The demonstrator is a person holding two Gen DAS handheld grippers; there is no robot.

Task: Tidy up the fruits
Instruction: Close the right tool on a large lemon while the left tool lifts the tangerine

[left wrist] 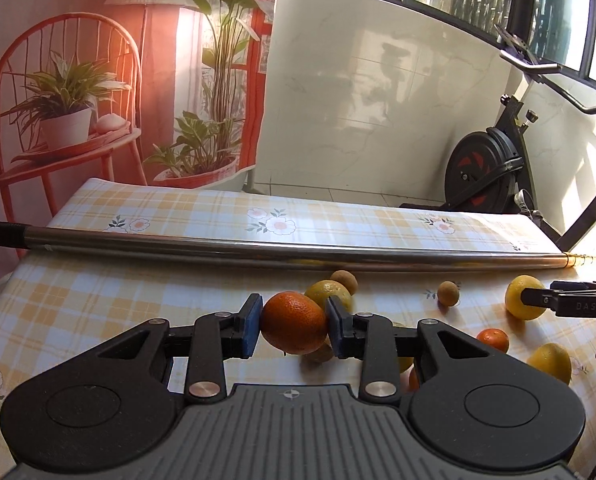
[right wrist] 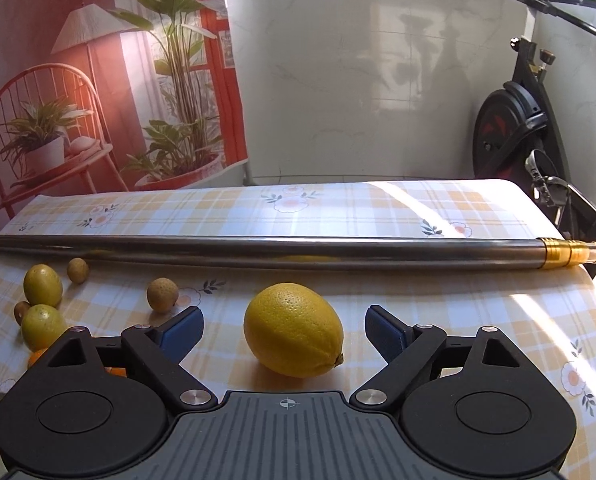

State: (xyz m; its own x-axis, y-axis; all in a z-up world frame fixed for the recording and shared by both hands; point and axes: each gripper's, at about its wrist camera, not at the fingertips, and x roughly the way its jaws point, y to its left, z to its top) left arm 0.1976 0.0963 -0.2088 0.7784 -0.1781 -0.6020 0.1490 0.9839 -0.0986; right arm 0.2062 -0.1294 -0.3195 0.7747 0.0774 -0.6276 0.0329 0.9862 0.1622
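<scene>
While sun falls across the checked cloth, the scene reads so:
Left gripper [left wrist: 294,330]: blue pads clamped on an orange [left wrist: 294,328], seemingly held just above the table.
Right gripper [right wrist: 284,330]: jaws spread wide, a lemon [right wrist: 294,330] lying on the tablecloth [right wrist: 377,208] between them, untouched.
Left of the lemon: small brown fruit [right wrist: 162,294], two greenish citrus [right wrist: 42,285].
Far: metal pole [right wrist: 298,254] across the table.

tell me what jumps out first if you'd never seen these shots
The left gripper is clamped on an orange, held just above the checked tablecloth. The right gripper stands wide open around a big yellow lemon resting on the cloth. Behind both, a long metal pole lies across the table.
</scene>
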